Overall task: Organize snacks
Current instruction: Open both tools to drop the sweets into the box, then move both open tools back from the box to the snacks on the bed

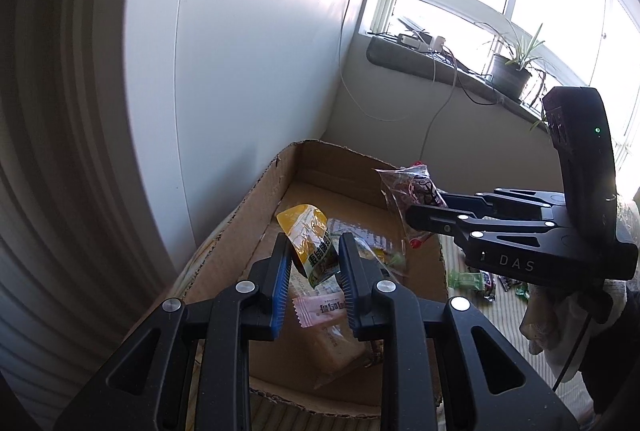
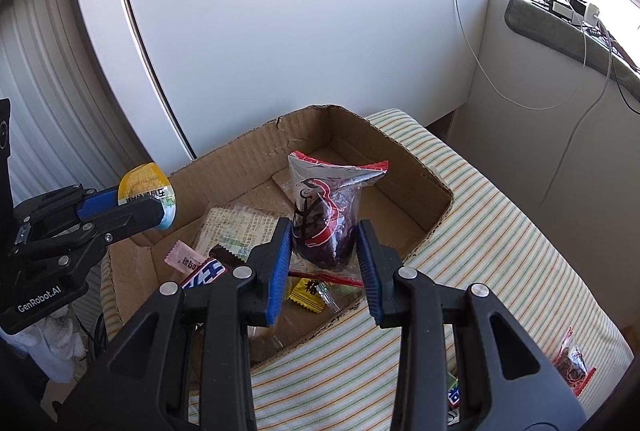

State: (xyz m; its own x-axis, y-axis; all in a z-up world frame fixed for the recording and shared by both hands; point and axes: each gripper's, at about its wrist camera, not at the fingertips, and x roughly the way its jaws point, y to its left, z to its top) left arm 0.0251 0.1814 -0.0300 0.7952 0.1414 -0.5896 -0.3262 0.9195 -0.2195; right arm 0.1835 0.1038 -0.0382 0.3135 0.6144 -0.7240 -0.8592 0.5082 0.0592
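The left tool squeezes a yellow snack pack. The right tool squeezes a red date bag, over the cardboard box.

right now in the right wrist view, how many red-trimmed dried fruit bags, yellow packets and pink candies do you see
red-trimmed dried fruit bag: 2
yellow packet: 2
pink candy: 1
total: 5

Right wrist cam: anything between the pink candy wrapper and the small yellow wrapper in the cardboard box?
Yes: a dark brown chocolate bar with white lettering lies between the pink candy wrapper and small yellow wrapper, in the right wrist view.
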